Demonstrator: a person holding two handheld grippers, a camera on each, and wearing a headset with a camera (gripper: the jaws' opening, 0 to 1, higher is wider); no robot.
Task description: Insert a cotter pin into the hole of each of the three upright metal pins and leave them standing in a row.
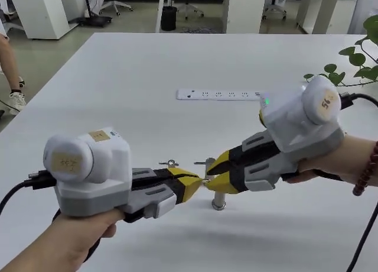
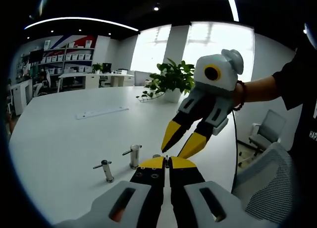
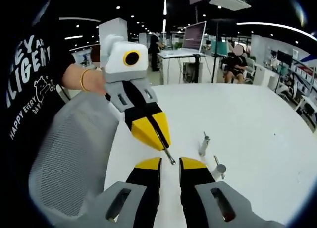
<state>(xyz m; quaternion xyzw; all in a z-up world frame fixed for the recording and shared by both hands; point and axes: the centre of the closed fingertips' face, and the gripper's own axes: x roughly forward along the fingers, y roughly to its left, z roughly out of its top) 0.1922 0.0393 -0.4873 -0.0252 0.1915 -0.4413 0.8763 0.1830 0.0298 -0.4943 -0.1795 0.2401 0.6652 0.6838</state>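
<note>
My left gripper (image 1: 198, 182) (image 2: 167, 162) is shut on a thin cotter pin (image 3: 169, 156), which sticks out of its yellow tips. My right gripper (image 1: 214, 172) (image 3: 170, 163) faces it tip to tip, jaws open, with nothing seen between them. In the left gripper view the right gripper (image 2: 183, 142) hangs just above my own tips. One upright metal pin (image 1: 218, 201) stands on the white table right under the two tips, its top hidden by them. Two more upright pins (image 1: 171, 164) (image 1: 208, 161) stand just behind, each with a cotter pin through it, and they are also seen as pins (image 2: 133, 156) (image 2: 106, 171).
A white power strip (image 1: 218, 94) lies farther back on the table (image 1: 118, 94). A potted plant (image 1: 357, 62) leans in at the right edge. Chairs and desks stand beyond the table, and a person sits at a far desk (image 3: 237, 62).
</note>
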